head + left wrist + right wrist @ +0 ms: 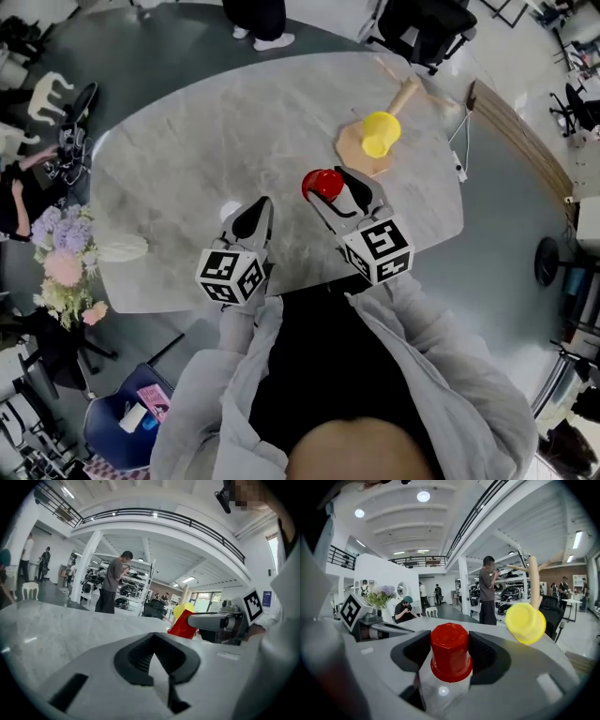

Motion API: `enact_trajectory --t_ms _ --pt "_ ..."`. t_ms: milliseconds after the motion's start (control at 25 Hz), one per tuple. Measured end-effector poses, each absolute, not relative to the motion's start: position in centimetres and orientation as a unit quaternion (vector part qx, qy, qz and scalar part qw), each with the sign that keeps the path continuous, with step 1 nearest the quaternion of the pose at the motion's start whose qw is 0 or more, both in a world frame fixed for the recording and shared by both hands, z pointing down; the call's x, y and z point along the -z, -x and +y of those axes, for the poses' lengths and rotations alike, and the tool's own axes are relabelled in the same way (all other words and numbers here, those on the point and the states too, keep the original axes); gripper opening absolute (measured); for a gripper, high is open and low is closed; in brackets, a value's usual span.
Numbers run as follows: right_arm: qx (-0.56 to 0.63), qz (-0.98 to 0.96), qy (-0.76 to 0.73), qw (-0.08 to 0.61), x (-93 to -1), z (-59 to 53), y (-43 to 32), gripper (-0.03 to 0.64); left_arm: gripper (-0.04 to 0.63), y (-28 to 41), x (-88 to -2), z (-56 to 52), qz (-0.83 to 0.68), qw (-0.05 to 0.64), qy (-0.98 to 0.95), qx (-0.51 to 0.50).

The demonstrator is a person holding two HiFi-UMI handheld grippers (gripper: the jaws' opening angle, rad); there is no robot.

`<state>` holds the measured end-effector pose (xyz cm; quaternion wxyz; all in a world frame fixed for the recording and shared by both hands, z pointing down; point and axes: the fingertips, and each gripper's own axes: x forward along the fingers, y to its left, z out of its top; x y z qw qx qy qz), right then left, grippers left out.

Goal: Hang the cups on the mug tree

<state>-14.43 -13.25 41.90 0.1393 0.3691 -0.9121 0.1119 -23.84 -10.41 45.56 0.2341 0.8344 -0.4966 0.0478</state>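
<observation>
A wooden mug tree (403, 96) stands on its round base (354, 150) at the far right of the marble table (234, 122). A yellow cup (381, 133) hangs on it. My right gripper (330, 187) is shut on a red cup (322, 182), held just short of the base. In the right gripper view the red cup (450, 648) sits between the black pads (485, 651), with the yellow cup (525, 622) and tree pole (533, 581) ahead to the right. My left gripper (253, 217) hovers beside it, shut and empty; its pads (136, 658) meet at the tips.
A bunch of flowers (64, 255) lies off the table's left edge. A blue chair (127, 417) stands at lower left and a dark office chair (422, 28) beyond the far edge. A person (488, 590) stands behind the table. A white cable (459, 141) hangs by the right edge.
</observation>
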Motion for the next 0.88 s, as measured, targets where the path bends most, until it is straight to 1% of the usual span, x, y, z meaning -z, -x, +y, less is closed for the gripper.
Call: enact_trajectory --t_ms 360,640,880 --pt "-0.133 -0.893 -0.408 0.133 -42.2 -12.2 3.8 0.261 -0.002 13.7 -45.2 -11.9 -0.443 0.231 -0.864 -0.068" --pt "-0.127 -0.902 -0.393 0.124 -40.5 -15.1 -4.2 0.261 -0.002 6.7 -43.6 -14.0 -0.469 0.222 -0.853 -0.057" --pt "-0.114 -0.919 -0.365 0.096 -38.0 -20.1 -9.6 0.261 -0.002 3.5 -42.5 -15.0 -0.502 0.207 -0.837 -0.060"
